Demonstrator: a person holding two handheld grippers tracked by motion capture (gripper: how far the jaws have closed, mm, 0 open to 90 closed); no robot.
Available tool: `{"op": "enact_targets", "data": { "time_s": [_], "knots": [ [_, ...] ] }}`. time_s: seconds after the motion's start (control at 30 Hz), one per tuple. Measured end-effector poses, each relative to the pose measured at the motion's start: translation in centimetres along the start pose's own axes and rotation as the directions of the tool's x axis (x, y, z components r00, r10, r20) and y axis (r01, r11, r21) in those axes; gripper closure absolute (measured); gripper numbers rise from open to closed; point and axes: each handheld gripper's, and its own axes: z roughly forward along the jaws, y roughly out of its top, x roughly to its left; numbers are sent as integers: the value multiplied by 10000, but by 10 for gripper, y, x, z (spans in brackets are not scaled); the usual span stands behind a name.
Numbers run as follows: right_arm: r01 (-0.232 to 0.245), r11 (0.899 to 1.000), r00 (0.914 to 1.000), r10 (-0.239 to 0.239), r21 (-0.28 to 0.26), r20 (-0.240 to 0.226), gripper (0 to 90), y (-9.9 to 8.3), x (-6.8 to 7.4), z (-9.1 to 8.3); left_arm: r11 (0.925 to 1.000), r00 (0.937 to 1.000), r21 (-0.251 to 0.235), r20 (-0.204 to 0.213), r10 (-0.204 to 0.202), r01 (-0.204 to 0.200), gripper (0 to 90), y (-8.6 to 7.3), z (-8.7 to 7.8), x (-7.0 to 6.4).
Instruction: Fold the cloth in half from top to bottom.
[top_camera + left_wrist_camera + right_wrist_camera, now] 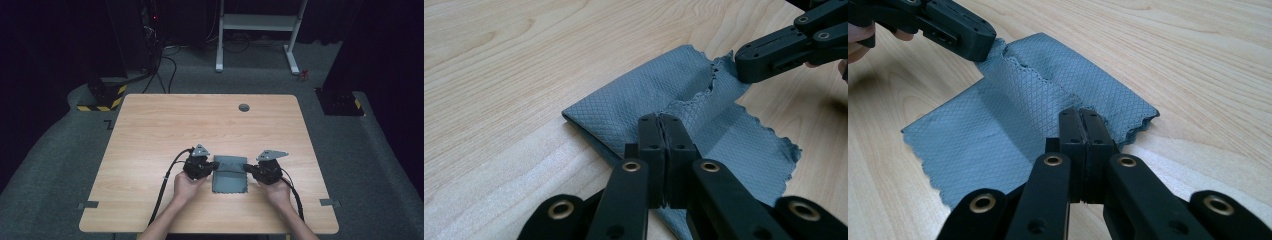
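Observation:
A grey-blue diamond-textured cloth (230, 177) lies on the wooden table (200, 120) near its front edge, with its far part folded over toward me. In the left gripper view my left gripper (660, 120) is shut on the folded layer's edge of the cloth (634, 100). My right gripper (1080, 115) is likewise shut on the opposite side of the cloth (998, 130). From above, the left gripper (211, 166) and right gripper (248, 168) face each other across the cloth. Each gripper view also shows the other gripper: right gripper (749, 67), left gripper (975, 45).
A round grey cable grommet (244, 107) sits near the table's far edge. Behind the table stand a white desk frame (257, 25) and a black stand with a yellow-striped base (102, 100). Bare wood stretches to the left, right and far side of the cloth.

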Motion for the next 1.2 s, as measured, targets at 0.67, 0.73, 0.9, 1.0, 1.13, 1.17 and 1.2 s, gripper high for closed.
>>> {"op": "enact_targets", "data": {
  "time_s": [0.67,0.73,0.9,1.0,1.13,1.17,1.2],
  "knots": [
    [176,9998,9996,-177,-54,-234,900,-12,14,-7,9997,9996,7,146,250,-250,886,-15,-8,-10],
    [343,9994,9992,-343,-1,-188,900,-13,17,-8,9998,9996,21,182,209,-210,886,-17,-9,-12],
    [368,9993,9992,-367,72,-185,900,-18,19,-9,9997,9994,40,260,233,-234,885,-20,-9,-14],
    [313,9994,9993,-311,109,-221,899,-21,20,-10,9997,9993,64,314,214,-216,885,-23,-8,-16],
    [363,9993,9990,-362,58,-261,898,-24,22,-11,9996,9992,58,286,282,-284,885,-26,-8,-17],
    [333,9994,9991,-331,74,-265,899,-25,23,-12,9995,9991,83,303,289,-292,885,-27,-8,-18],
    [351,9993,9990,-348,87,-283,898,-25,23,-12,9997,9993,87,293,241,-244,885,-28,-9,-19]
  ]
}}
